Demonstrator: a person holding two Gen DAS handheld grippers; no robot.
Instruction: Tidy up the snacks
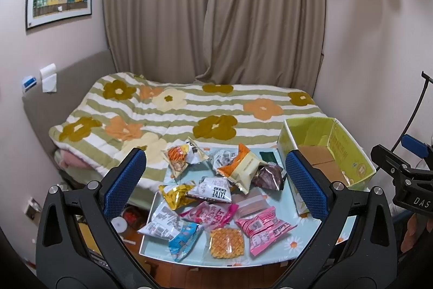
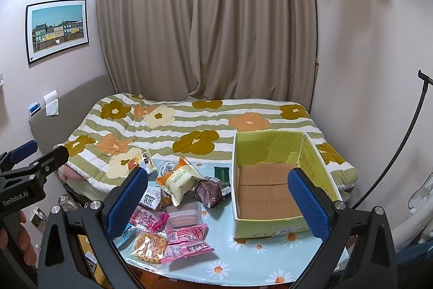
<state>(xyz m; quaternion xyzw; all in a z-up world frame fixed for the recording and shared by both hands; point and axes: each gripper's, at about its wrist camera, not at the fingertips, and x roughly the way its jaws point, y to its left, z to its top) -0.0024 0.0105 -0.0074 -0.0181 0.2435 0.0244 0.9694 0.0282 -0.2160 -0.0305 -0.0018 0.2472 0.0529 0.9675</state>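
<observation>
I hold both grippers, left (image 1: 216, 178) and right (image 2: 216, 197), spread wide and empty over the table (image 2: 243, 262); snack packets (image 1: 213, 197) lie heaped left of the bare cardboard box (image 2: 270, 197) (green-sided).

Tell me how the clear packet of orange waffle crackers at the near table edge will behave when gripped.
The waffle cracker packet lies flat and thin, so it is probably light. Its glossy clear wrap may slip between the pads. The crackers inside look brittle, so a hard squeeze could crack them. Both the left gripper and right gripper are open.
</observation>
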